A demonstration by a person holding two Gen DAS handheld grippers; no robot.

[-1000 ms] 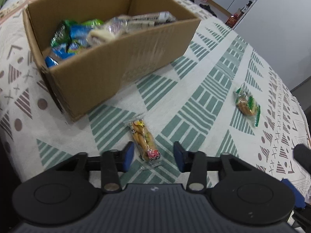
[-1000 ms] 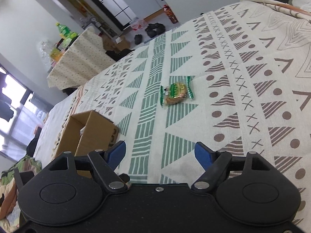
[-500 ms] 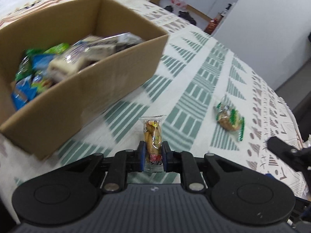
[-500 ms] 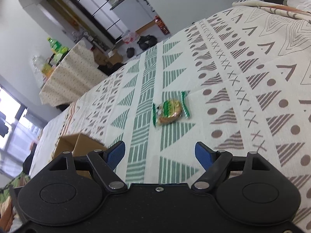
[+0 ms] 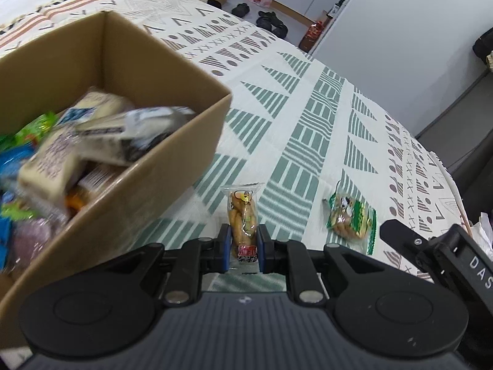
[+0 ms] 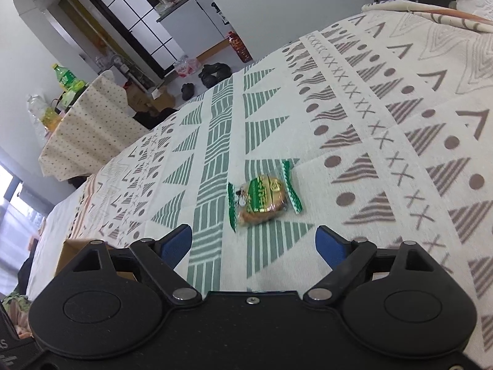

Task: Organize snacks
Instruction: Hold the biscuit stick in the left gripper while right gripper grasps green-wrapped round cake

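Left gripper jaws clamp orange snack packet, box just left; right gripper jaws, just widened, empty; green packet dead ahead, crosswise.

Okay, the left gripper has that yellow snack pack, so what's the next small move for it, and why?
Probably swing the left gripper over the box and let go there. Its jaws are shut on the yellow pack, which is lifted beside the box's near wall, and the box already holds other snacks. The right gripper, jaws open and just widening, is lined up on the green pack.
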